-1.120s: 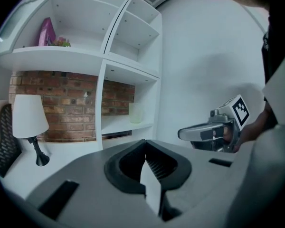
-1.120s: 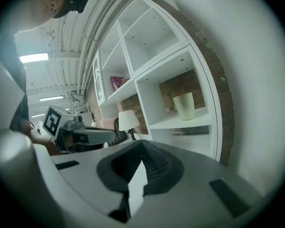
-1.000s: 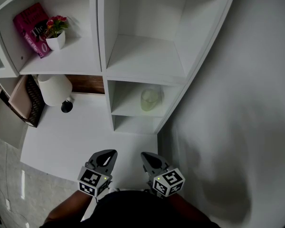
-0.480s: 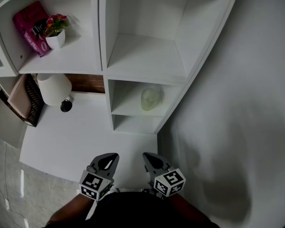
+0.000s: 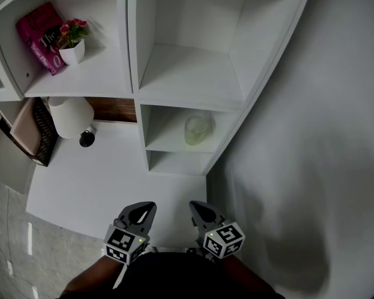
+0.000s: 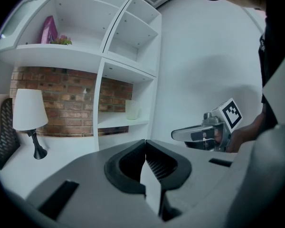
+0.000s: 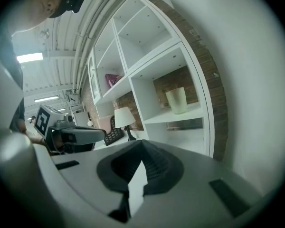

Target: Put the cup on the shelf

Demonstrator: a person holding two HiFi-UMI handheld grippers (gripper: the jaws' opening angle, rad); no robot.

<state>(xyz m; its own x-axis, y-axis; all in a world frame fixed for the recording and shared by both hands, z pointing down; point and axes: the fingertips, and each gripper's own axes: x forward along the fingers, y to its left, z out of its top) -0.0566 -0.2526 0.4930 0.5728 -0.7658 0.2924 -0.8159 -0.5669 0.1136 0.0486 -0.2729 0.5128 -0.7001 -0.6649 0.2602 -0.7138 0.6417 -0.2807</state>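
A pale green cup point(image 5: 197, 130) stands upright on the lower shelf point(image 5: 174, 143) of the white unit; it also shows as the cup point(image 7: 176, 100) in the right gripper view and small as the cup point(image 6: 132, 109) in the left gripper view. My left gripper point(image 5: 140, 208) and right gripper point(image 5: 197, 208) hang side by side at the bottom of the head view, well short of the shelf. Both have their jaws together with nothing between them, as the left gripper point(image 6: 145, 142) and right gripper point(image 7: 142, 143) show close up.
A white table lamp point(image 5: 72, 118) stands on the white desk point(image 5: 93, 179) left of the shelf. A pink book point(image 5: 42, 37) and a small potted flower point(image 5: 73, 43) sit on the upper left shelf. A dark woven chair point(image 5: 38, 132) is at far left; a plain wall point(image 5: 318, 136) fills the right.
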